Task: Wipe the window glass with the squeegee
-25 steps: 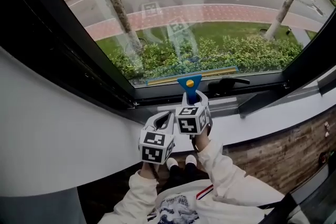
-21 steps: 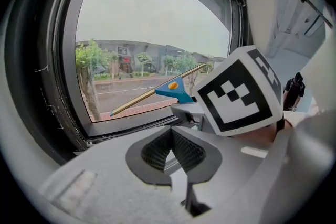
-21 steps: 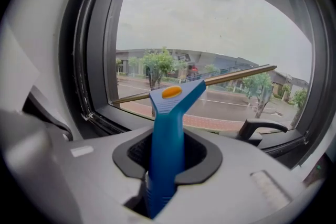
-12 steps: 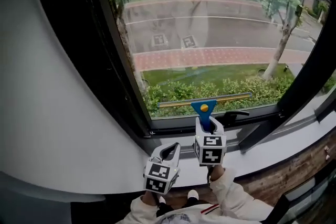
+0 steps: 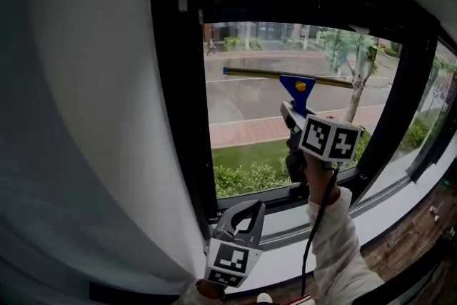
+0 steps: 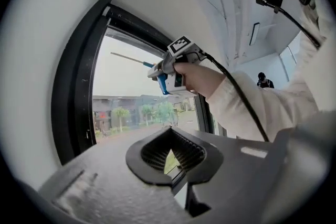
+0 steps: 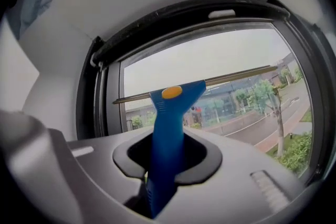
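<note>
Squeegee (image 5: 298, 84): one, upper centre of the head view.
Grippers: two (left gripper (image 5: 245, 213) lower centre, right gripper (image 5: 289, 112) centre right).
Window glass (image 5: 243, 103): one pane.
Cable (image 5: 311, 232): one, black.
Sleeve (image 5: 341, 248): one, white.

- Squeegee (image 5: 298, 87): blue handle, yellow dot, long thin blade; blade level across the pane, near its top edge.
- Window glass (image 5: 246, 118): clear, black-framed, upright.
</note>
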`<state>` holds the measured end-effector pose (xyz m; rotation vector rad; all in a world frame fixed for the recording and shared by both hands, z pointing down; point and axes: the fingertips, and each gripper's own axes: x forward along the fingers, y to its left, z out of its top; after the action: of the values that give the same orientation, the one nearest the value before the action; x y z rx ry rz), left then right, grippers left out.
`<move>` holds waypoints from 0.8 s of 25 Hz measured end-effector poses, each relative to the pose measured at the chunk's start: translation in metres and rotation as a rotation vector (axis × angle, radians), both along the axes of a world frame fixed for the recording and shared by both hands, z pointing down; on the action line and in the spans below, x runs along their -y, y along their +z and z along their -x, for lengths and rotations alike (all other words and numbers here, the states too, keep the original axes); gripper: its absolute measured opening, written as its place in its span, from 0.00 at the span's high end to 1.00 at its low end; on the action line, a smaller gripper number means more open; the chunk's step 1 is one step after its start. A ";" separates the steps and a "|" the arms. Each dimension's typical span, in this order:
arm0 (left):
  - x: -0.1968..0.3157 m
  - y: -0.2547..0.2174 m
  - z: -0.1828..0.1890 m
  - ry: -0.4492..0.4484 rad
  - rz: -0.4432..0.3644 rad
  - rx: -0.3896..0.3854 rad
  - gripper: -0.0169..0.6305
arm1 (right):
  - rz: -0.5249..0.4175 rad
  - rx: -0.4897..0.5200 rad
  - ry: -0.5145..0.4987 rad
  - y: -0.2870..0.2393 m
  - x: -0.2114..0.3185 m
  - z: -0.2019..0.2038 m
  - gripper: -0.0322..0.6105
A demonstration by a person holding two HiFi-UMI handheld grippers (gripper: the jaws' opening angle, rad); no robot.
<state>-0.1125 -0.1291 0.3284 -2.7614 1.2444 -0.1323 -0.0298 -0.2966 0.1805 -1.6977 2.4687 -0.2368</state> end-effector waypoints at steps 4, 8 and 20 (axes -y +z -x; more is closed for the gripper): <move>-0.016 -0.034 0.000 0.029 -0.052 0.005 0.97 | -0.039 -0.009 -0.006 -0.063 0.005 0.013 0.80; -0.019 -0.048 0.010 -0.004 -0.090 -0.012 0.97 | -0.081 -0.021 -0.045 -0.102 0.011 0.037 0.80; -0.014 -0.051 0.006 -0.028 -0.111 0.008 0.97 | -0.055 -0.071 -0.018 -0.096 0.046 0.041 0.80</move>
<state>-0.1181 -0.1148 0.2770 -2.6476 1.2491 -0.0741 -0.0704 -0.3428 0.0841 -1.6910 2.5169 -0.1110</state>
